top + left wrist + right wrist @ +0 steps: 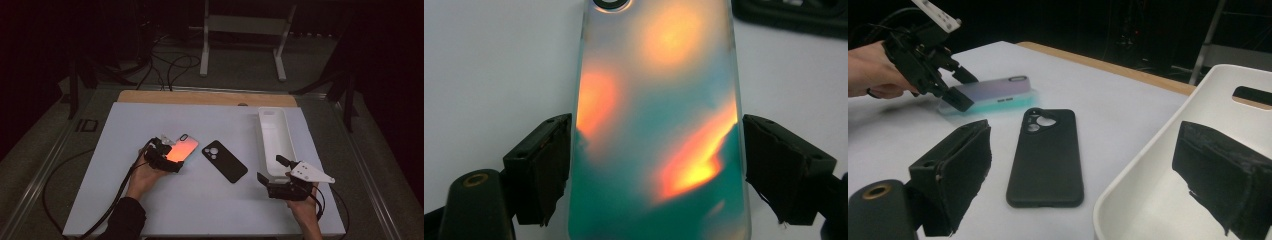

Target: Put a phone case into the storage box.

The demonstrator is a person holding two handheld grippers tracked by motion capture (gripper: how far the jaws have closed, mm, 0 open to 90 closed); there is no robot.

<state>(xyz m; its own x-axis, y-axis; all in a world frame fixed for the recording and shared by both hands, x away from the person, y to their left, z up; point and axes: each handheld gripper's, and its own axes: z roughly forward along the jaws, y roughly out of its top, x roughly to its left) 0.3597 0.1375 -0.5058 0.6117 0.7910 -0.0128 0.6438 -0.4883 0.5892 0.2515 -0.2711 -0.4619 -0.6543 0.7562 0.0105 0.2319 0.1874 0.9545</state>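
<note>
Nearest me, at the left, the left gripper [172, 161] has its black jaws set against the two long edges of the glossy iridescent phone case [182, 149], orange and teal in the light; they look clamped on its near end. The case lies flat on the white table board [125, 200], left of centre. It looks light, thin and slick, likely to flex, so the side edges are the sensible hold, low and square. Just right of it lies a matte black phone case [224, 160], untouched. At the near right, the right gripper [274, 174] hangs open, jaws straddling the near rim of the long white plastic bin [274, 132].
</note>
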